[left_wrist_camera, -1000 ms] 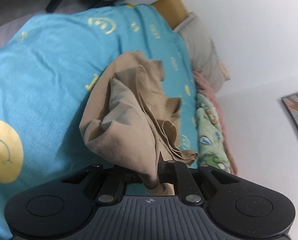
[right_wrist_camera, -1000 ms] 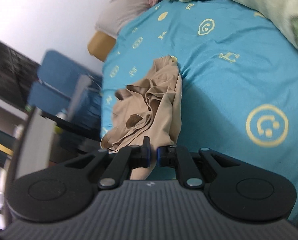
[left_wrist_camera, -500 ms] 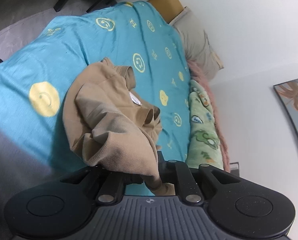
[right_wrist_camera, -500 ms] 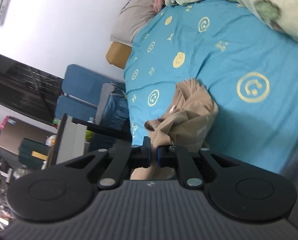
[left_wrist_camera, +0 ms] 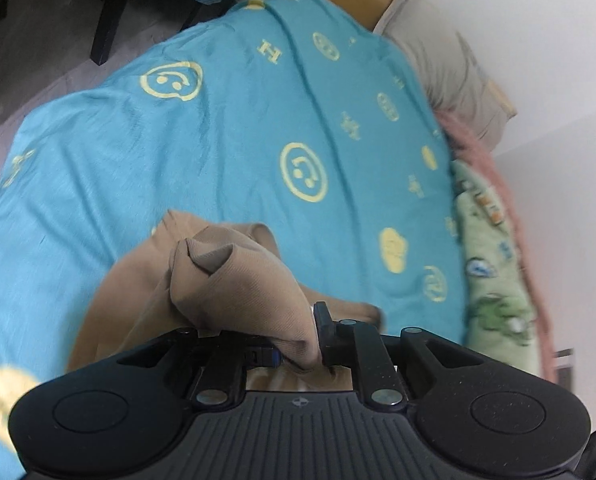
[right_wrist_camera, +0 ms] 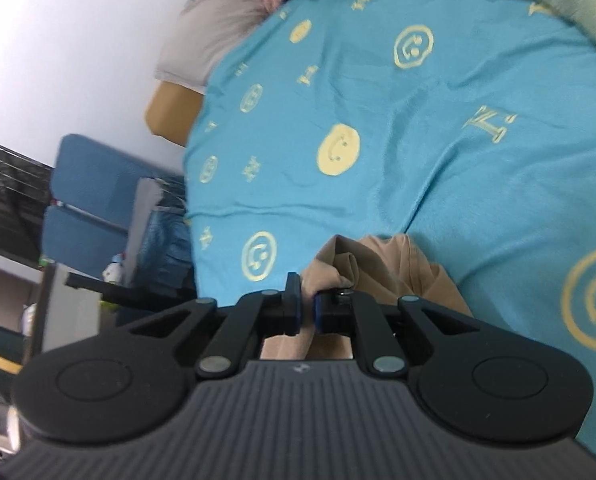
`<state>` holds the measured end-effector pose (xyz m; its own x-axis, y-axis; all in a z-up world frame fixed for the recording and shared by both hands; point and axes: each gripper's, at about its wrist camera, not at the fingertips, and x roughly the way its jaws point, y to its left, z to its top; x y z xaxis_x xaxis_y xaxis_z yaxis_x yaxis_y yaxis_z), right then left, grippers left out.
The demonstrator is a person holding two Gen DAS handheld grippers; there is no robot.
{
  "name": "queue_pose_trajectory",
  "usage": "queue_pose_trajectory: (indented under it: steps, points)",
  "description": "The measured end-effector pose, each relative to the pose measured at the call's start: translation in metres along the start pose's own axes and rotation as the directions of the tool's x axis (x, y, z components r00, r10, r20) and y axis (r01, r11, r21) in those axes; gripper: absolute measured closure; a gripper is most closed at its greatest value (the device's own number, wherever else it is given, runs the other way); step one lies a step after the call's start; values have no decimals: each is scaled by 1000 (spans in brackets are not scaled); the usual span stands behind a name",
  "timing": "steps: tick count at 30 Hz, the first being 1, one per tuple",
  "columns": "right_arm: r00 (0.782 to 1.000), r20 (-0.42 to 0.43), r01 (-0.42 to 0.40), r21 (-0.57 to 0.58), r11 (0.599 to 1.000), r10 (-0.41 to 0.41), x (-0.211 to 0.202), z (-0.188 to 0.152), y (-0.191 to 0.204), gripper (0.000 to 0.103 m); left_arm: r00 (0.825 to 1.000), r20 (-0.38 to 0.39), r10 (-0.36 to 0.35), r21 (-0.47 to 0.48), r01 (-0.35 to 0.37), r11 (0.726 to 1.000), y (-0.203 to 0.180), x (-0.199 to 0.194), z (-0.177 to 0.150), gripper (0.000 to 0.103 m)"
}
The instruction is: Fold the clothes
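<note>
- Tan ribbed-knit garment (left_wrist_camera: 234, 280) is hanging bunched from both of my tools, low over the turquoise bedspread printed with yellow smiley faces (left_wrist_camera: 218, 128).
- I am keeping the left hand-held gripper (left_wrist_camera: 298, 344) pinched down on a thick fold of that cloth; its jaws are nearly closed, with fabric filling the gap between them.
- I am keeping the right hand-held gripper (right_wrist_camera: 307, 312) clamped too, its blue-padded jaws almost together on a thin edge of the same garment (right_wrist_camera: 378, 268).
- Compared with half a second ago, I am seeing far less of the garment: it was draped out ahead of the left tool, and now it is crowding close to both sets of jaws, while the bedspread is filling more of each view.
- I am reading this as the piece being brought down toward the bed for laying out; folding itself looks barely begun, since the cloth is crumpled, not flat.
- Both views are blurring, so I cannot tell which edges I am holding.
- A green patterned blanket (left_wrist_camera: 494, 272) is lying along the far side.
</note>
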<state>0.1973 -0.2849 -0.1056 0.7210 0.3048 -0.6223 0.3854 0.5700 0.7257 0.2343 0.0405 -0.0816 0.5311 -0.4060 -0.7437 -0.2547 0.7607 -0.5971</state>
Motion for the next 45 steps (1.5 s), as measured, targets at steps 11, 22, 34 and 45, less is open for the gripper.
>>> queue_pose_trajectory:
  steps: [11,22,34,45]
  points:
    - [990,-75,114,-78,990,-120,73,11,-21,92,1000,21,2,180,-6,984,12,53,3,82]
    - [998,-53,-35,-175,984,26,35,7,-1,12,983,173,-68,503,-29,864,-25,20,-35,15]
    - [999,48,35,-559,829,-10,31,-17,13,34,953,276,125,544,-262,797,-4,34,-51,9]
    - [991,51,123,-701,702,-122,72,-44,6,36,943,283,176,558,-311,769,4,36,-63,8]
